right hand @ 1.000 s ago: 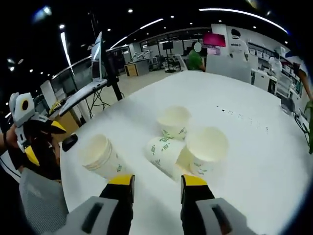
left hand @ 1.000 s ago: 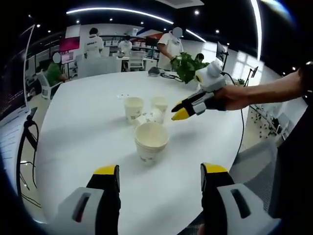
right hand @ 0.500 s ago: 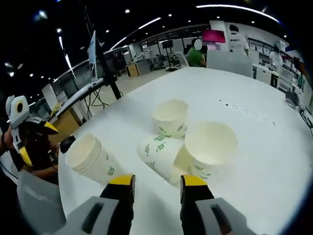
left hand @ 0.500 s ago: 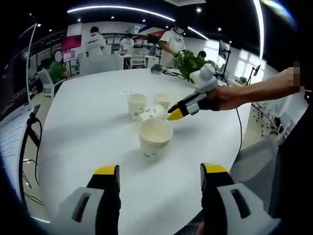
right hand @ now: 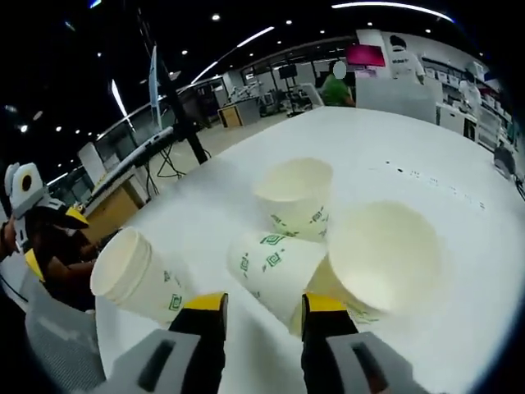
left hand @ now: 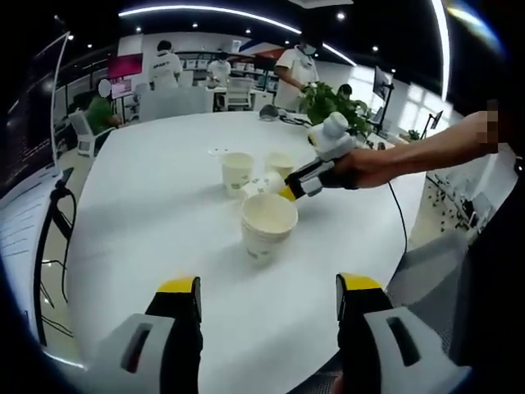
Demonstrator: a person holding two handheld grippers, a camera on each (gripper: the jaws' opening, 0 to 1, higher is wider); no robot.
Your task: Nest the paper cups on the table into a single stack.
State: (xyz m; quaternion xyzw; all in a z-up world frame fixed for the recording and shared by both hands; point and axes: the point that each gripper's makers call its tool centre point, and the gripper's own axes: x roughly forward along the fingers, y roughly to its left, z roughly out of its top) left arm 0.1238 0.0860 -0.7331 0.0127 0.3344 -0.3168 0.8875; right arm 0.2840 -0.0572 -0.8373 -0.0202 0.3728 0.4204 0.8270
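Left gripper view. At the bottom of the frame, the left gripper [left hand: 268,285], its two yellow-tipped jaws spread wide with nothing between them, hanging back over the near edge of the round white table [left hand: 123,213]. Appears to wait there, leaving room for the other hand. In the centre, the stack of nested cups [left hand: 268,223], standing upright with its mouth open to take the next cup. Just beyond it, upper centre, three loose cups close together: an upright cup [left hand: 238,171], a second upright cup [left hand: 280,164], and between them a tipped cup [left hand: 264,185] lying on its side. Reaching in from the right of the frame, a hand [left hand: 361,168] with the right gripper [left hand: 294,190], its tips at the tipped cup; hard to tell at this size whether touching it. Likely lining up on the fallen cup, the one that blocks the cluster.

Right gripper view. At the bottom centre, the right gripper [right hand: 264,302] again, jaws parted by a narrow gap and holding nothing. Directly ahead of that gap, the tipped cup [right hand: 275,263], side wall toward the jaws, so a grip across its body looks likely. Behind it, upper centre, the upright cup [right hand: 299,197]; at right, pressed close against the tipped one, the second upright cup [right hand: 381,254]. At lower left, apart from the cluster, the stack of nested cups [right hand: 135,275]. At far left, the left gripper [right hand: 37,222], well back from the cups.
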